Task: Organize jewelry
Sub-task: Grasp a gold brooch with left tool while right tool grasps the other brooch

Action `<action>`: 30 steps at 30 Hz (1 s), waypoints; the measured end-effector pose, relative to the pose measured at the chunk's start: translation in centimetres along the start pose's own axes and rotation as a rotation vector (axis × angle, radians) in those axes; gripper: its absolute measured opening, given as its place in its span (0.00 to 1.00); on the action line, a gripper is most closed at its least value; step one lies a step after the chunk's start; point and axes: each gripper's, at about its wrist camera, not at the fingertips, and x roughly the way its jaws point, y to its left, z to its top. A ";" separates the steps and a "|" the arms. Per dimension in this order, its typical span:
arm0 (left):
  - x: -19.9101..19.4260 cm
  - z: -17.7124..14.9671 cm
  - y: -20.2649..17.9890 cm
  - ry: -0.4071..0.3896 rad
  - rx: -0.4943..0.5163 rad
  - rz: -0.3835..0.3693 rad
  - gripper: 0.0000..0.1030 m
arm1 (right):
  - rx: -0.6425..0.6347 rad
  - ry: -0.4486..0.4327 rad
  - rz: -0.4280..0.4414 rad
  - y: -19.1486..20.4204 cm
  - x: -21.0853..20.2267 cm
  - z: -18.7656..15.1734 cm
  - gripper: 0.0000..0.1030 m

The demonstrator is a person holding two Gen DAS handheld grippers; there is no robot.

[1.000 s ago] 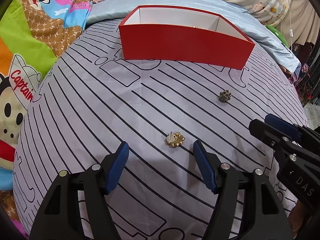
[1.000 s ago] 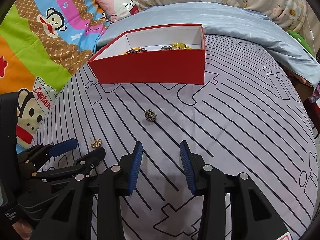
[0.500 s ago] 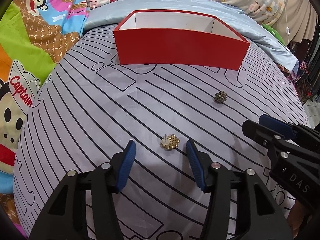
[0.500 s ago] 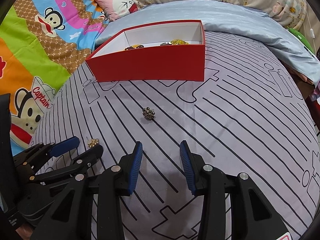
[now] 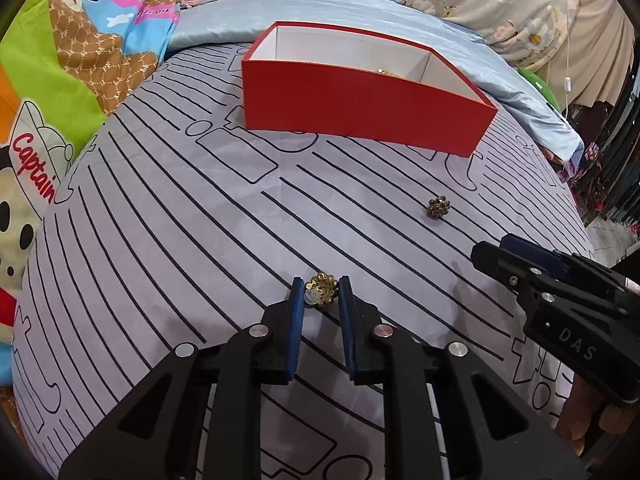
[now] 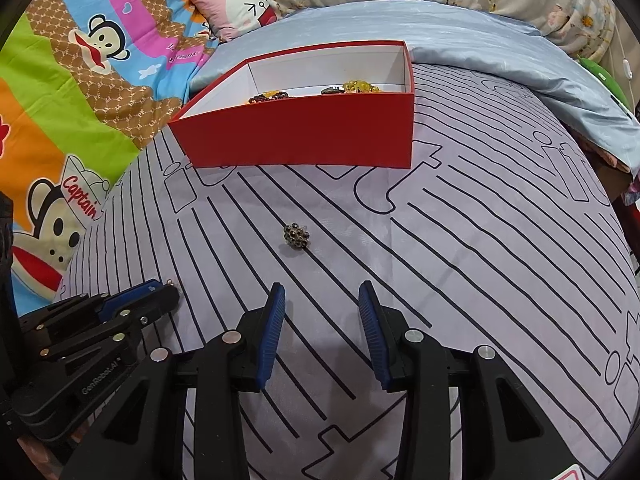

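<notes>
Open striped sheet point(image 6: 460, 248) lies between the grippers and the red box point(image 6: 304, 136); only the dark bead earring point(image 6: 296, 235) sits in that lane, ahead of the right gripper point(image 6: 322, 296). Box's tall front wall blocks a low approach; its top is open. Right of the box is bare sheet. Left gripper point(image 5: 320, 286) and right gripper are near each other, little side room between.

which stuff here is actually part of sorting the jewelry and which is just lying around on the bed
Part of the job:
- gold earring between the left gripper pads, whose jaws have just been closing on it
- dark earring lying on the striped sheet
- red box with jewelry already inside
- right gripper, open and empty

Just lying about:
- cartoon monkey blanket
- pink pillow
- blue quilt
</notes>
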 end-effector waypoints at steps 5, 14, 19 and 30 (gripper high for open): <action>0.0 0.2 0.7 0.003 -0.015 0.006 0.16 | -0.006 -0.006 0.011 0.4 0.7 0.9 0.35; 0.4 0.6 1.6 0.016 -0.041 0.003 0.16 | -0.030 0.009 0.019 1.7 2.8 2.5 0.24; 0.4 0.7 2.2 0.017 -0.059 -0.009 0.16 | -0.033 0.015 0.018 1.9 3.5 2.8 0.14; 0.0 0.9 2.3 0.011 -0.070 -0.014 0.16 | -0.016 0.008 0.034 1.5 3.6 3.1 0.09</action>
